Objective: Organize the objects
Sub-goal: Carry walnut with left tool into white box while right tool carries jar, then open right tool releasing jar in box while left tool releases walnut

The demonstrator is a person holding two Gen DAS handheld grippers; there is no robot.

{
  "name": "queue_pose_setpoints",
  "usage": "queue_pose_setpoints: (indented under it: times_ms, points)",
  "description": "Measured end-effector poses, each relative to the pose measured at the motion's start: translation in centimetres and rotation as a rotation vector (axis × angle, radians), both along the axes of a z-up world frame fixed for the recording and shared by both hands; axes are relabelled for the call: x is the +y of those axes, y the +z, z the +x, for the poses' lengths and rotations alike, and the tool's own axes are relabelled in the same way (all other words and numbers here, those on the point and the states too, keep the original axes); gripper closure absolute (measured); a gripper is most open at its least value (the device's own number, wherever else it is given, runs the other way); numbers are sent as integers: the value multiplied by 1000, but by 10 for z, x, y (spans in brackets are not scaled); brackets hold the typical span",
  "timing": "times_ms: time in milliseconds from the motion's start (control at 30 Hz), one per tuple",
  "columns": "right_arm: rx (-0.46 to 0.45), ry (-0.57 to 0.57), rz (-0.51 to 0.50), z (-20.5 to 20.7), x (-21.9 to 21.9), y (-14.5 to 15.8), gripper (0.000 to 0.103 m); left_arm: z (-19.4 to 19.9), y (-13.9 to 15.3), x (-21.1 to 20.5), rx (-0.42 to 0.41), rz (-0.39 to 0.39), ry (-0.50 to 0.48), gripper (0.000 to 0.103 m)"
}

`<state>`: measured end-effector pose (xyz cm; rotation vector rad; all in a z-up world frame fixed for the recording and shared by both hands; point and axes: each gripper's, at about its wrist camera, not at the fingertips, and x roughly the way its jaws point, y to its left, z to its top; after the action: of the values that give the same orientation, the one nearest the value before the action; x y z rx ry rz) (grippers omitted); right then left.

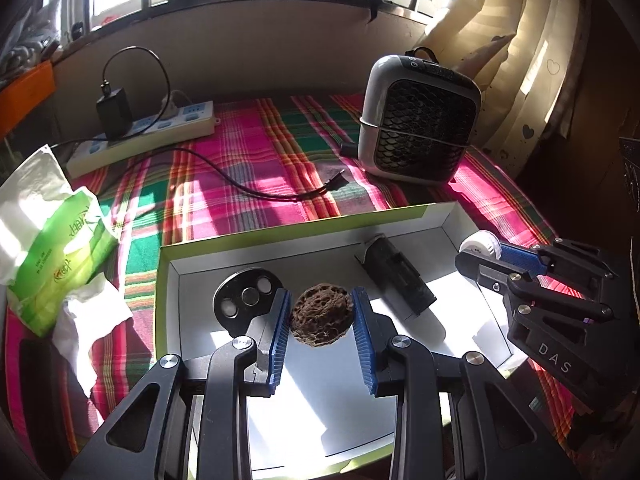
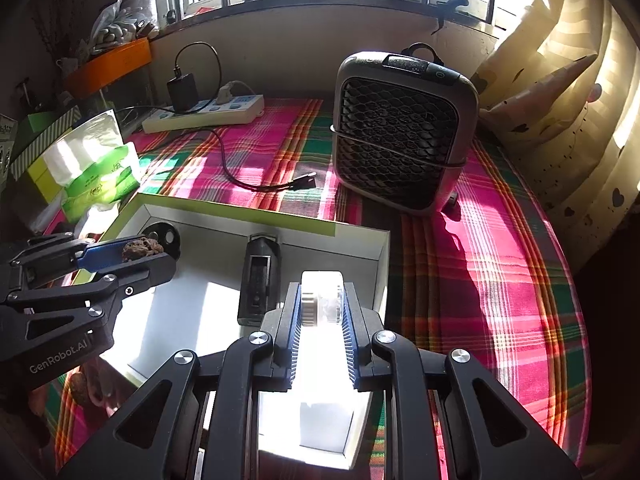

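My left gripper is shut on a brown wrinkled walnut and holds it over the open white box with green rim. It also shows in the right wrist view. My right gripper is shut on a small white round object, over the box's right side; in the left wrist view this white object is at the right. Inside the box lie a black disc with round lenses and a black oblong device.
A grey fan heater stands at the back right on the plaid cloth. A white power strip with a black charger and a loose black cable lies at the back left. A green tissue pack is at the left.
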<state>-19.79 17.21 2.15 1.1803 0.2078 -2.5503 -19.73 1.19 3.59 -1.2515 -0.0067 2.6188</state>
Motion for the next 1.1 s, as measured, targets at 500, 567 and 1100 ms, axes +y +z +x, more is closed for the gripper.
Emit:
queue_pose_setpoints:
  times_ms: [500, 567, 1100]
  points:
    - [-34, 31, 30, -25, -14, -17, 83, -26, -18, 9, -44, -30, 6, 75]
    - [-36, 33, 32, -25, -15, -19, 83, -27, -20, 10, -47, -33, 4, 75]
    - [-49, 38, 49, -30, -17, -28, 83, -34, -23, 11, -60, -40, 14, 75]
